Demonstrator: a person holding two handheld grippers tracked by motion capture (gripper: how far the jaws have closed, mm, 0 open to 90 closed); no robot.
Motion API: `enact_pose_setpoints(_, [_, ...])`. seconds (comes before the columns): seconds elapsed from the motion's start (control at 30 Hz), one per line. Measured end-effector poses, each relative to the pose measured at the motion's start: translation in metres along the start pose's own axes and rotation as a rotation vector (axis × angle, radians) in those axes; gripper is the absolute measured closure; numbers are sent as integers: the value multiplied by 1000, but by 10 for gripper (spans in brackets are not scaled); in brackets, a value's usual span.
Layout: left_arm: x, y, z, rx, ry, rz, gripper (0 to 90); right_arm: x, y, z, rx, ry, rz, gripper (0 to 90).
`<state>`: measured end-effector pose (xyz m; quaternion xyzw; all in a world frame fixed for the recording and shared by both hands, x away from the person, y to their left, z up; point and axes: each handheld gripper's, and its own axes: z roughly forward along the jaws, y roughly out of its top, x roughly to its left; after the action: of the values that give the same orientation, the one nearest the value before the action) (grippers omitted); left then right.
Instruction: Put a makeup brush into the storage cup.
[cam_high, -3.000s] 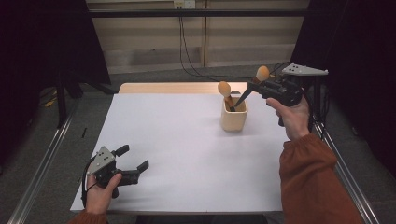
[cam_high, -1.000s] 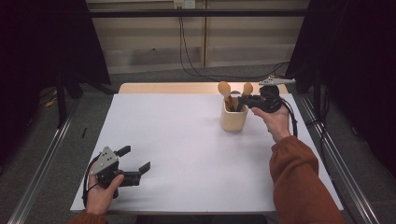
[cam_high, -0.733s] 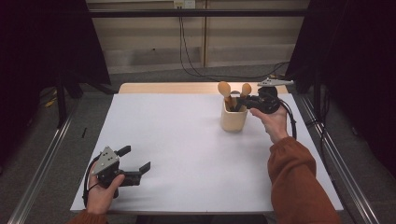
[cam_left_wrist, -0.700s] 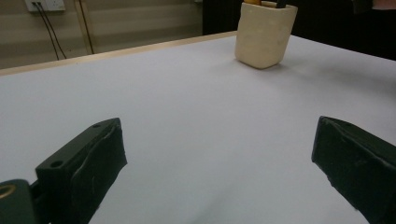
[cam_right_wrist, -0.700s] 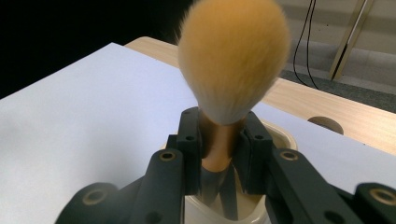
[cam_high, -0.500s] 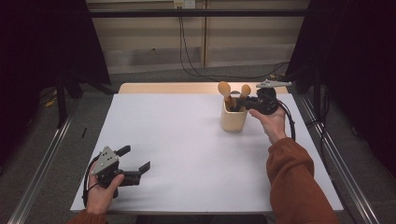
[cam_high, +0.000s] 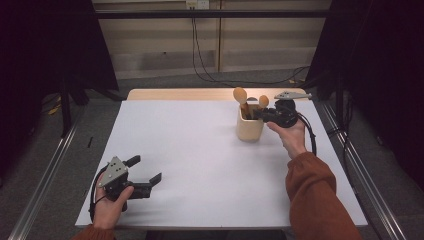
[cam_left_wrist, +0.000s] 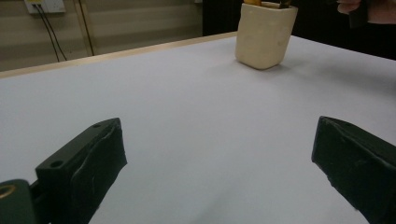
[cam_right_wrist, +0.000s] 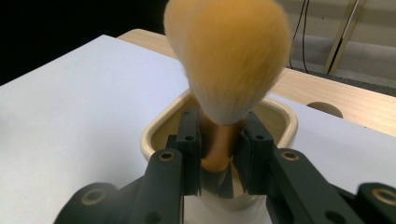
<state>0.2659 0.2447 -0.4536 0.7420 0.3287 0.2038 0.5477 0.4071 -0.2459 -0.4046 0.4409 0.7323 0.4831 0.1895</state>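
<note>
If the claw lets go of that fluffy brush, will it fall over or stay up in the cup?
Probably it stays up: the brush has its handle down inside the cup, whose walls should catch it. It may lean, since the fluffy head looks bigger than the handle.

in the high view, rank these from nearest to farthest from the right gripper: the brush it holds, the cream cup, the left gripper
1. brush: clamped in the right gripper, over the cup.
2. cream cup: just below and left of it.
3. left gripper: far across the table, near left corner.
</note>
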Motion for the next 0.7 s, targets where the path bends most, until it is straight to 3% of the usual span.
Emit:
enact_pose_setpoints(0.07, [0,0,0,-8,0,3,26,0,-2,0,-7,2,2,717])
enact_pose_setpoints(0.13, [0,0,1,-5,1,-2,26,0,-4,1,-18,2,13,612])
enact_pose_setpoints(0.2, [0,0,2,-6,2,-4,26,0,-5,1,-15,-14,8,624])
enact_pose_setpoints(0.27, [0,0,2,-12,0,-14,26,-1,-6,0,-28,-11,11,579])
enact_pose_setpoints(0.33, [1,1,2,-6,1,-5,26,-2,-7,-2,-44,-17,17,474])
enact_pose_setpoints(0.6, [2,1,5,-1,4,-14,26,-4,-9,-7,-86,-33,4,224])
enact_pose_setpoints(0.7, [3,0,6,2,10,-12,27,-2,-11,-8,-89,-52,-4,63])
